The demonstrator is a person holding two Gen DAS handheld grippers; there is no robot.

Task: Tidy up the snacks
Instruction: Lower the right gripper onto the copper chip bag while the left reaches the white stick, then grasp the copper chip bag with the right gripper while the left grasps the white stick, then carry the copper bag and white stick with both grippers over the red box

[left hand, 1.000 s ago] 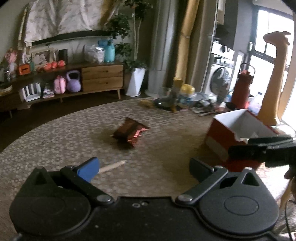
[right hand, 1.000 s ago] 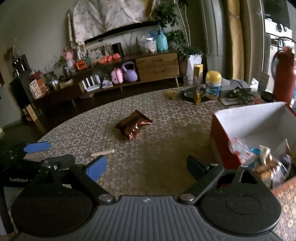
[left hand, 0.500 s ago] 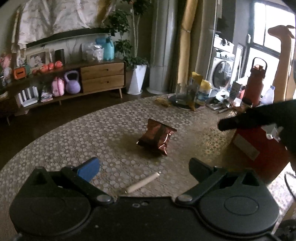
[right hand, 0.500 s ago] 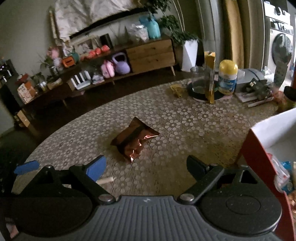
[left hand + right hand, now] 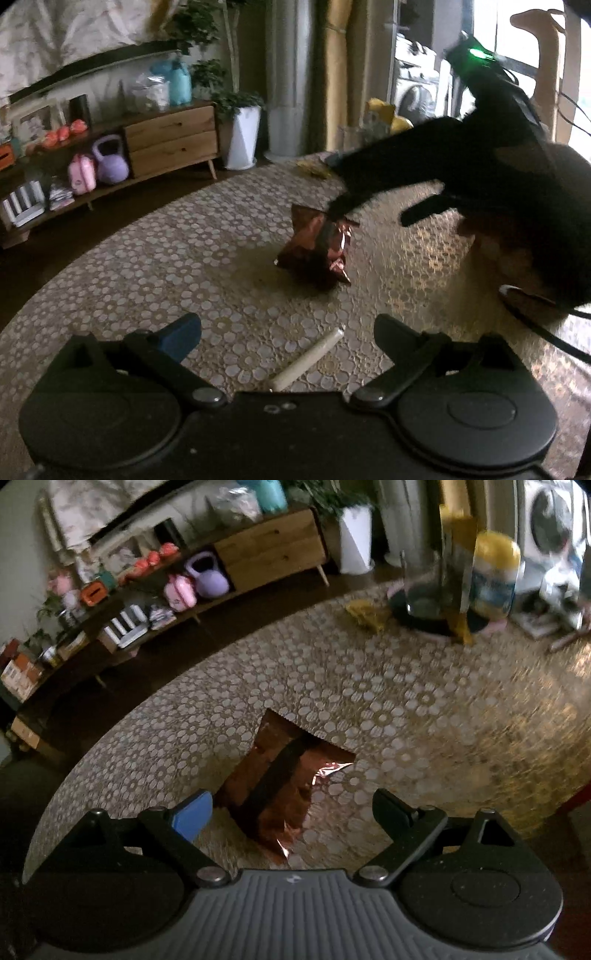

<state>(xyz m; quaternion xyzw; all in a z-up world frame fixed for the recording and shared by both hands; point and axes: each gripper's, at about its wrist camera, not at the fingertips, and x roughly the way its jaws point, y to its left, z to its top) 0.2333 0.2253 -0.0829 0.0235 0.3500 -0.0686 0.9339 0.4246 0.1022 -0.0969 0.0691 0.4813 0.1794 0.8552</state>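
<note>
A shiny red-brown foil snack bag [image 5: 317, 251] lies on the patterned round table [image 5: 155, 258]. It also shows in the right wrist view [image 5: 277, 786], close in front of my right gripper [image 5: 291, 808], which is open with the bag lying between and just ahead of its fingers. In the left wrist view the right gripper [image 5: 369, 210] reaches in from the right over the bag, one finger at the bag's top edge. My left gripper [image 5: 288, 328] is open and empty, with a thin cream stick snack [image 5: 306, 363] on the table between its fingers.
A red box's edge [image 5: 576, 805] shows at the right. A dark tray [image 5: 432, 613] with a glass, a yellow-lidded canister [image 5: 495, 576] and a yellow packet stands at the table's far side. A small yellow wrapper [image 5: 365, 614] lies beside it. A wooden sideboard [image 5: 170, 136] stands beyond.
My right gripper has moved left, away from the red box, and down over the foil bag. My left gripper has come closer to the cream stick.
</note>
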